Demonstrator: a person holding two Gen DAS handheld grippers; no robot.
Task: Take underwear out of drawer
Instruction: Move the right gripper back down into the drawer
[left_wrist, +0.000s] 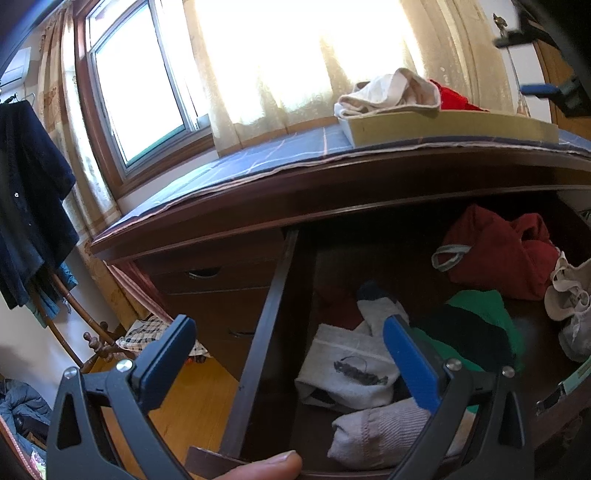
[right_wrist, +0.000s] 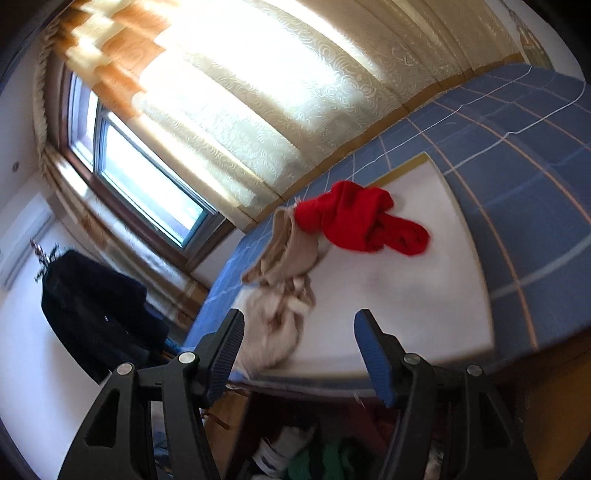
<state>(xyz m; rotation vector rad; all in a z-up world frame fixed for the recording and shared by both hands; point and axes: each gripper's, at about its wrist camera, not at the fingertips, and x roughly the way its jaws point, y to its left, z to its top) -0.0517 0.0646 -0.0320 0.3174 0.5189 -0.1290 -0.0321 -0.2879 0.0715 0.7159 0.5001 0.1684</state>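
The dark wooden drawer (left_wrist: 266, 332) stands pulled out, filled with loose clothes: a dark red garment (left_wrist: 495, 251), a green and black striped piece (left_wrist: 476, 325), white and grey socks (left_wrist: 351, 369) and a pale beige piece (left_wrist: 569, 295) at the right. My left gripper (left_wrist: 291, 354) hangs open and empty over the drawer's left wall. On the dresser top lies a white board (right_wrist: 406, 288) bearing red underwear (right_wrist: 362, 221) and a beige garment (right_wrist: 284, 258). My right gripper (right_wrist: 299, 343) is open and empty above the board's near edge, and also shows as the right gripper (left_wrist: 528, 62) at top right.
A blue checked cloth (left_wrist: 258, 162) covers the dresser top below the curtained window (left_wrist: 140, 92). Dark clothes hang on a wooden rack (left_wrist: 29, 192) at the left. More closed drawers (left_wrist: 221, 295) sit left of the open one. A thumb (left_wrist: 273, 465) rests at the drawer's front edge.
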